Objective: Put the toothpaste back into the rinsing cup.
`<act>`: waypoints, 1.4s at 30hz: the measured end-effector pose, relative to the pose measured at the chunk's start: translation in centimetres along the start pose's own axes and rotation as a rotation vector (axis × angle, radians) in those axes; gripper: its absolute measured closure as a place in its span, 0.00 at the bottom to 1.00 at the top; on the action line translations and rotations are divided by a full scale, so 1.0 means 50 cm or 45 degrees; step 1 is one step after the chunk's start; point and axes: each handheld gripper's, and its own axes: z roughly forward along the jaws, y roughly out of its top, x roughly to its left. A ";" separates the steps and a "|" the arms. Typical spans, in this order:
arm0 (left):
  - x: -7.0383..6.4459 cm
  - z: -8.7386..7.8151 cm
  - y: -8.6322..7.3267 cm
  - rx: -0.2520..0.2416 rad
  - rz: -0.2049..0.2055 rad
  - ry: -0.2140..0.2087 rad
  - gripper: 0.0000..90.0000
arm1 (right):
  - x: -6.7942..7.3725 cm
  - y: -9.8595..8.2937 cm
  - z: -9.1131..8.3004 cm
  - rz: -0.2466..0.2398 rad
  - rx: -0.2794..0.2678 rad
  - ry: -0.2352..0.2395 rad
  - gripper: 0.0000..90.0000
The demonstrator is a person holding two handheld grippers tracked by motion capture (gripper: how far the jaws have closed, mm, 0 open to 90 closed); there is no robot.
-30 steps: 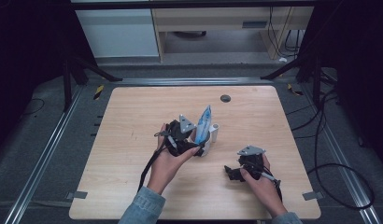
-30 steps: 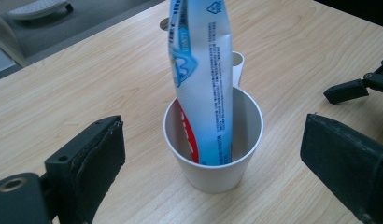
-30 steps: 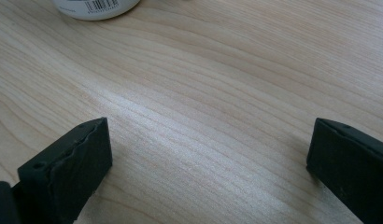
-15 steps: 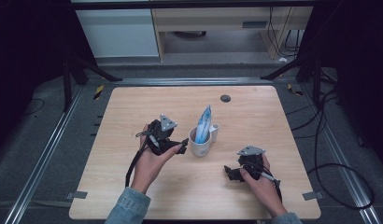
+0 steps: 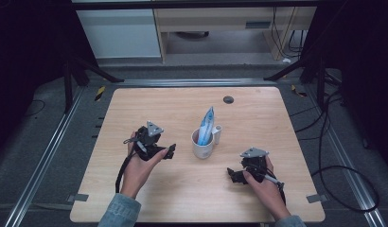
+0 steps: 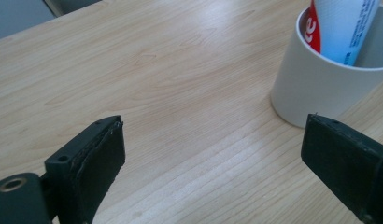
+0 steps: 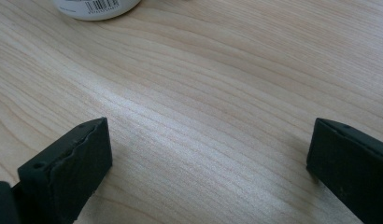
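A white mug (image 5: 203, 144) stands near the middle of the wooden table (image 5: 135, 104), with a blue and white toothpaste tube (image 5: 207, 124) upright in it. In the left gripper view the mug (image 6: 320, 81) is at the upper right, the tube (image 6: 341, 25) showing a red patch. My left gripper (image 5: 171, 152) is open, just left of the mug, its jaws wide apart over bare wood (image 6: 213, 163). To the mug's lower right rests my right gripper (image 5: 231, 174), open and holding nothing (image 7: 208, 158). The mug's base (image 7: 98, 7) with a barcode shows at the top of the right gripper view.
A small dark round disc (image 5: 228, 99) lies near the table's far edge. Metal rails (image 5: 50, 156) run along both sides of the table. Cables (image 5: 343, 189) trail on the floor at the right. A white cabinet (image 5: 121, 38) stands beyond the table.
My left gripper has let go of the tube in the mug and drawn back to the left. The right gripper has not moved.
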 end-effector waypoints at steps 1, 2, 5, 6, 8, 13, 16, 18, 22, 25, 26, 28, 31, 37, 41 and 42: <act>0.005 0.001 -0.006 0.005 -0.006 0.003 0.06 | 0.000 0.000 0.000 0.004 0.001 0.000 0.00; 0.005 0.001 -0.006 0.005 -0.006 0.003 0.06 | 0.000 0.000 0.000 0.004 0.001 0.000 0.00; 0.015 0.005 -0.018 0.033 -0.007 0.017 0.06 | 0.000 0.000 0.000 0.004 0.001 0.000 0.00; 0.021 0.006 -0.026 0.041 -0.013 0.026 0.06 | 0.000 0.000 0.000 0.001 0.000 0.000 0.00; 0.024 0.006 -0.029 0.046 -0.017 0.031 0.06 | 0.000 0.000 0.000 0.001 0.000 0.000 0.00; 0.042 0.010 -0.047 0.081 -0.019 0.059 0.06 | 0.000 0.000 0.000 0.001 0.000 0.000 0.00; 0.054 0.013 -0.059 0.114 -0.018 0.077 0.06 | 0.000 0.000 0.000 0.004 0.001 0.000 0.00; 0.061 0.013 -0.066 0.121 -0.032 0.075 0.05 | 0.000 0.000 0.000 0.001 0.000 0.000 0.00; 0.078 0.014 -0.079 0.142 -0.046 0.081 0.05 | 0.000 0.000 0.000 0.001 0.000 0.000 0.00; 0.088 0.017 -0.091 0.164 -0.055 0.086 0.04 | 0.000 0.000 0.000 0.004 0.001 0.000 0.00; 0.088 0.017 -0.091 0.164 -0.055 0.086 0.04 | 0.000 0.000 0.000 0.004 0.001 0.000 0.00; 0.096 0.019 -0.099 0.176 -0.070 0.101 0.04 | 0.000 0.000 0.000 0.001 0.000 0.000 0.00; 0.109 0.021 -0.111 0.201 -0.076 0.125 0.04 | 0.000 0.000 0.000 0.004 0.001 0.000 0.00; 0.135 0.025 -0.127 0.214 -0.108 0.170 0.04 | 0.000 0.000 0.000 0.004 0.001 0.000 0.00; 0.157 0.029 -0.143 0.199 -0.140 0.202 0.04 | 0.000 0.000 0.000 0.004 0.001 0.000 0.00; 0.165 0.033 -0.148 0.193 -0.135 0.213 0.05 | 0.000 0.000 0.000 0.004 0.001 0.000 0.00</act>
